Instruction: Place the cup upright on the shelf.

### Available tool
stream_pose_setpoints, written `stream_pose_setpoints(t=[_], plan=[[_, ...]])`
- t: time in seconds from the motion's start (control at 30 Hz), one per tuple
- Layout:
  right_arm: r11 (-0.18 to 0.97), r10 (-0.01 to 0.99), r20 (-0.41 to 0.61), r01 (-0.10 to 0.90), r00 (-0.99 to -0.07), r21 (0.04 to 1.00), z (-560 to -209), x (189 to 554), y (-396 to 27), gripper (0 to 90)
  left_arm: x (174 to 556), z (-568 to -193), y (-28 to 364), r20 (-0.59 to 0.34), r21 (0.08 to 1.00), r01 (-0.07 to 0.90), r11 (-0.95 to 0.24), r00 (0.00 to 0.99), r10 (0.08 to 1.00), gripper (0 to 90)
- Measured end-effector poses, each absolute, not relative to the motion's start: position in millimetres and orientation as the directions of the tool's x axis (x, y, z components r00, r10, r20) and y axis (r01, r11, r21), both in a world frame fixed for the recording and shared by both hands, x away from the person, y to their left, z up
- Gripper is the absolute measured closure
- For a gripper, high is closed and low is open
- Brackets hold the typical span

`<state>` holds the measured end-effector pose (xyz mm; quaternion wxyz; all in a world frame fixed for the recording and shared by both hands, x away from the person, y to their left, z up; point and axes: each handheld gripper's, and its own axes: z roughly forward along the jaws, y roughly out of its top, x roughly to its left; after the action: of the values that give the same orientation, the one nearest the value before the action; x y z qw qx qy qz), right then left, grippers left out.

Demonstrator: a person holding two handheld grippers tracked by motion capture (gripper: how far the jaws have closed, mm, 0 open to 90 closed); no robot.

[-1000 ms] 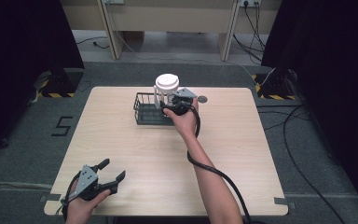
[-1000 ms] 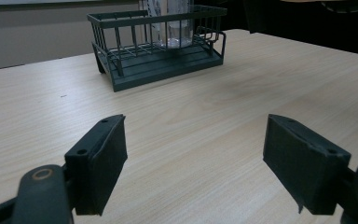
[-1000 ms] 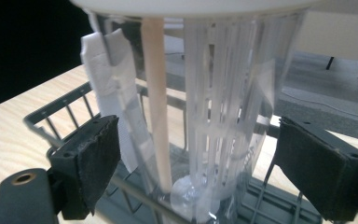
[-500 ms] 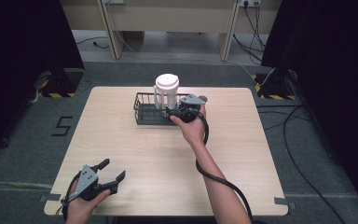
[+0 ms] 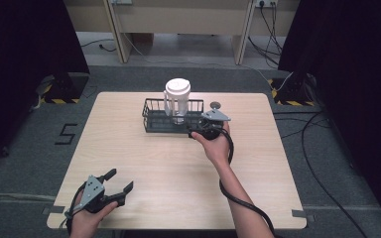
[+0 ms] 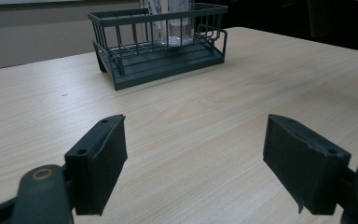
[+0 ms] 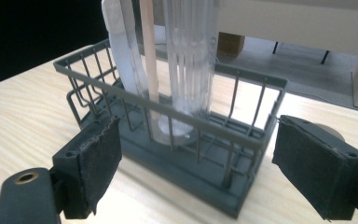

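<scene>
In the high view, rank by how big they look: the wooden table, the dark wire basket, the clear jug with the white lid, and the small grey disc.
1. Light wooden table
2. Dark wire basket
3. Clear plastic jug with white lid, standing in the basket
4. Small round grey disc on the table behind the right gripper

A lab-like recording room: black curtains (image 5: 25, 44), taped grey carpet (image 5: 39, 144), loose floor cables (image 5: 322, 139), lone wooden table (image 5: 178, 163).

table (image 5: 178, 163): 1 | wire basket (image 5: 155, 122): 1 | clear ribbed pitcher with white lid (image 5: 177, 96): 1, standing in basket | small round disc (image 5: 216, 104) on table beyond basket: 1 | grippers: 2, left gripper (image 5: 120, 182), right gripper (image 5: 194, 128) | hands: 2
</scene>
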<state>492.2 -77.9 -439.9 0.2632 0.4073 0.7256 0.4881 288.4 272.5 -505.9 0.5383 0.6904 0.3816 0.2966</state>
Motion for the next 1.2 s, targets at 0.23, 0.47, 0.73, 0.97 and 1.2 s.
stream_pose_setpoints(t=[0.23, 0.47, 0.73, 0.97, 1.2], plan=[[0.209, 0.847, 0.004, 0.339, -0.532, 0.917, -443, 478, -91, 15.9, 288, -506, 272, -0.007, 0.969, 0.211, -0.124, 0.531, 0.847, 20.8], [0.216, 0.85, -0.002, 0.345, -0.527, 0.913, -447, 464, -108, 16.0, 289, -506, 273, -0.001, 0.968, 0.213, -0.133, 0.532, 0.847, 20.8], [0.21, 0.858, 0.004, 0.359, -0.514, 0.909, -456, 449, -126, 16.5, 289, -507, 273, -0.01, 0.968, 0.218, -0.125, 0.53, 0.848, 20.7], [0.208, 0.862, 0.004, 0.359, -0.508, 0.91, -462, 438, -138, 17.2, 289, -507, 273, -0.01, 0.967, 0.22, -0.125, 0.528, 0.849, 20.7], [0.209, 0.867, 0.003, 0.368, -0.499, 0.906, -469, 423, -152, 17.7, 289, -508, 273, -0.009, 0.968, 0.219, -0.126, 0.528, 0.849, 20.7]])
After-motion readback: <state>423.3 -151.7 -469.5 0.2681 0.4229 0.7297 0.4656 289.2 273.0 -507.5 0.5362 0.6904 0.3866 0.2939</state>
